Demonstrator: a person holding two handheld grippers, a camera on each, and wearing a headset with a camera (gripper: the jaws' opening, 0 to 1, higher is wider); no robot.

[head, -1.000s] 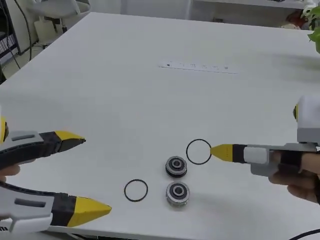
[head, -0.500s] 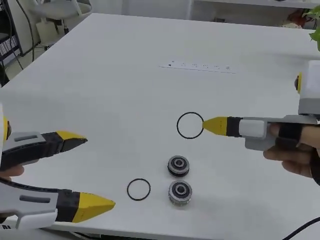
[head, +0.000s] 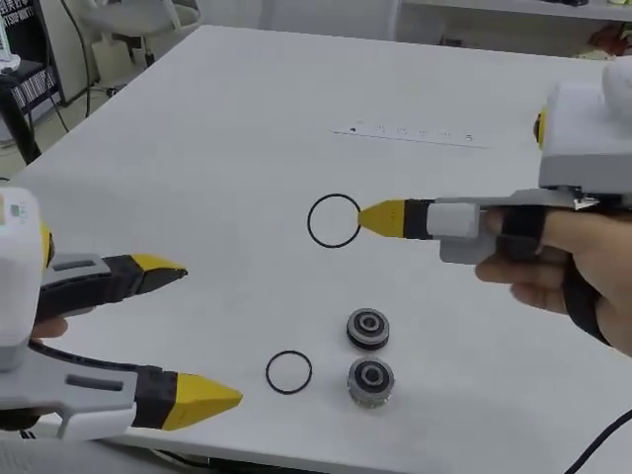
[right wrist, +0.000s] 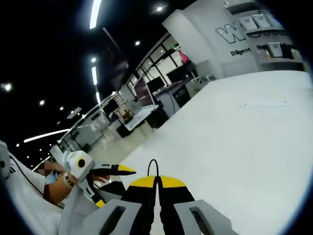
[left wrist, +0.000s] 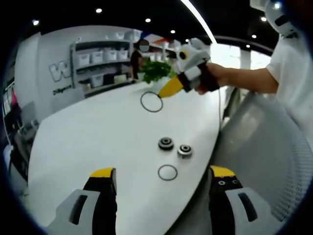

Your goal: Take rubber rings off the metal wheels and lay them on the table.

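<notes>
Nearest to the person, the left gripper (head: 209, 334) hovers at the front edge of the white worktop (head: 247, 118) with its jaws wide apart and nothing between them. Just beyond it, one rubber ring (head: 288, 372) lies flat on the worktop. Beside this ring, to the right, stands the nearer metal wheel (head: 370, 380), and the second metal wheel (head: 367, 329) stands just behind it; the two are close but I cannot tell if they touch. Farther in, the right gripper (head: 367, 217) comes from the right with its jaws pressed together on the edge of a second rubber ring (head: 334, 220), which sticks out to the left of the yellow tips. Well behind lies a thin white strip (head: 410, 135) with small marks.
</notes>
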